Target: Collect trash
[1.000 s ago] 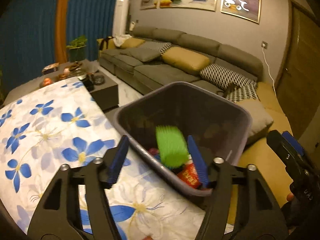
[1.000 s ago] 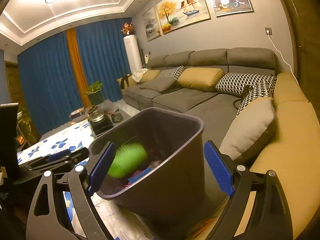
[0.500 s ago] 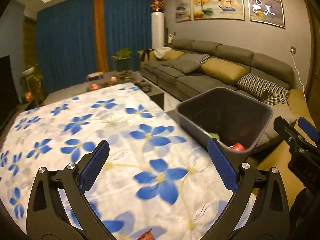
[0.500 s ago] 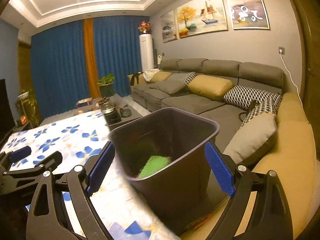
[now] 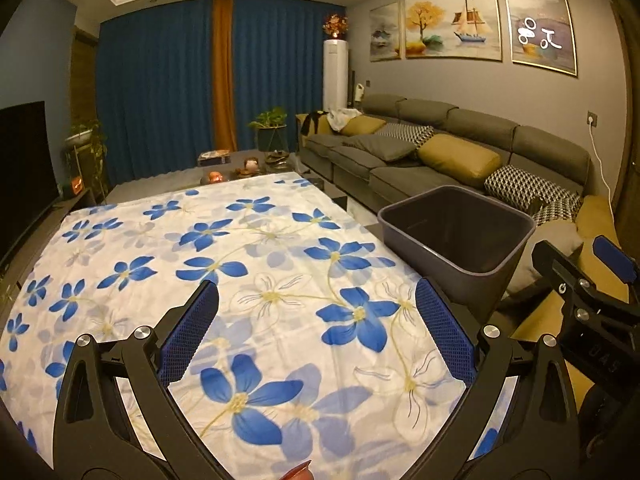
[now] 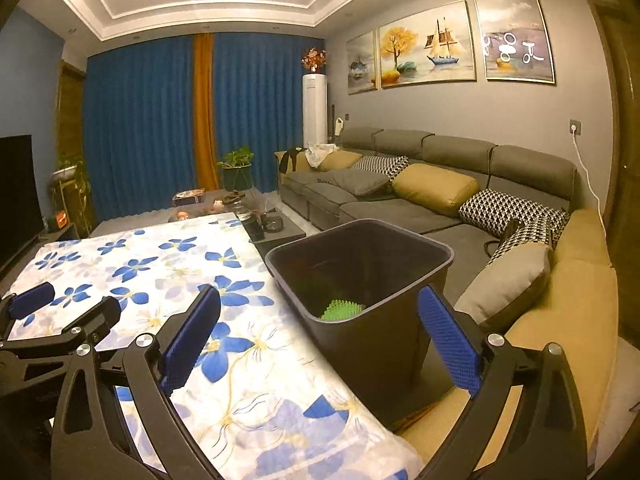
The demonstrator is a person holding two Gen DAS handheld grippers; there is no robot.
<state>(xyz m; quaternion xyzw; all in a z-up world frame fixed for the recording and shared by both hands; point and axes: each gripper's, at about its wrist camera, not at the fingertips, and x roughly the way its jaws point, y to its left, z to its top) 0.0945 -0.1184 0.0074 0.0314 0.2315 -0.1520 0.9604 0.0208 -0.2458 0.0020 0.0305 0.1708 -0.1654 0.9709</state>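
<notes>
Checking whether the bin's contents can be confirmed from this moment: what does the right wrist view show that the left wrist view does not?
Right wrist only: the green spiky item lying inside the bin, and the opening right gripper with nothing between its jaws. Left wrist only: the empty, open left gripper; the bin's inside looks dark. Both: the floral cloth, sofa and blue curtains.

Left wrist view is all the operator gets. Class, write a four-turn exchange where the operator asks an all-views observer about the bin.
Operator: Anything in the bin? Its inside looks dark to me.
Observer: Yes. The right wrist view shows a green spiky item lying at the bottom.
Operator: What is the bin standing on?
Observer: A dark flat surface beside the yellow sofa seat.
</notes>
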